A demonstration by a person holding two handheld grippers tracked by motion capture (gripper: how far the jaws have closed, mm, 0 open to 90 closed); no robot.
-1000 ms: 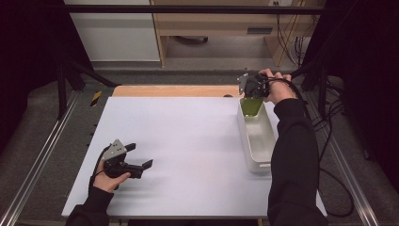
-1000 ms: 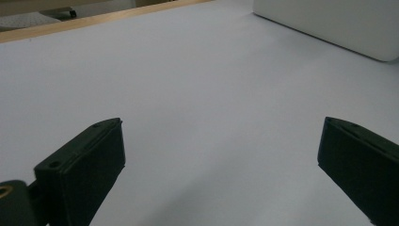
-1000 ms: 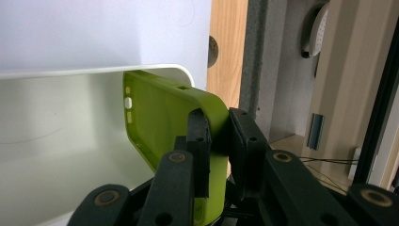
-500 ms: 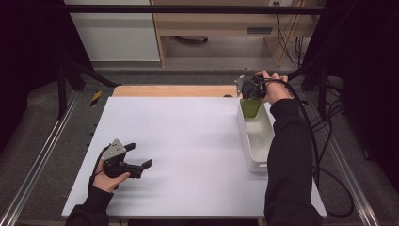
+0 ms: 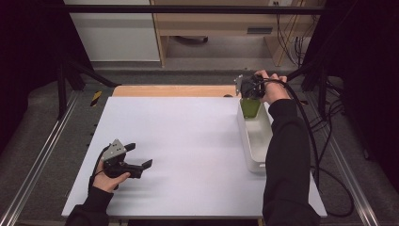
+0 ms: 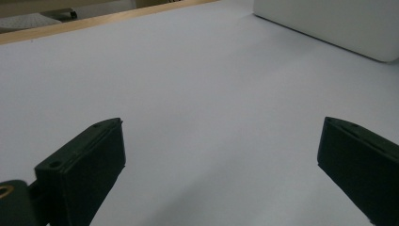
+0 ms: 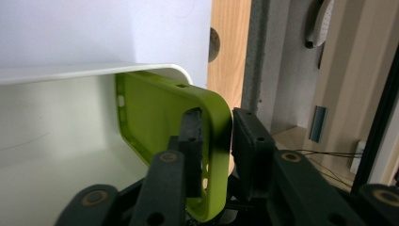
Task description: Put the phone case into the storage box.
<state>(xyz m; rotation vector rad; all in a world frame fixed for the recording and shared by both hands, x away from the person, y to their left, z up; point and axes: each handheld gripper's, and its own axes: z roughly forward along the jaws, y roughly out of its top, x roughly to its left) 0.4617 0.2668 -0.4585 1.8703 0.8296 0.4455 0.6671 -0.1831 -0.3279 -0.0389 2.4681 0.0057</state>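
At the two-o'clock corner of the tabletop (image 5: pixel 188 136), the right claw (image 7: pixel 214 146) is straddling the edge of a green phone case (image 7: pixel 160 117) inside the far end of a white tray (image 5: pixel 256 141); its jaws have just been easing apart, with a gap showing beside the case. At eight o'clock, the left claw (image 5: pixel 136 157) is resting with jaws wide, gripping nothing.

A dim workroom around a pale work table

The white table (image 5: pixel 188 141) has a wooden strip (image 5: pixel 174 90) along its far edge and metal rails (image 5: pixel 37 160) beside it. Beyond, grey floor (image 5: pixel 221 49), a white cabinet (image 5: pixel 117 33), a wooden desk (image 5: pixel 221 21) and trailing cables (image 5: pixel 294 42).
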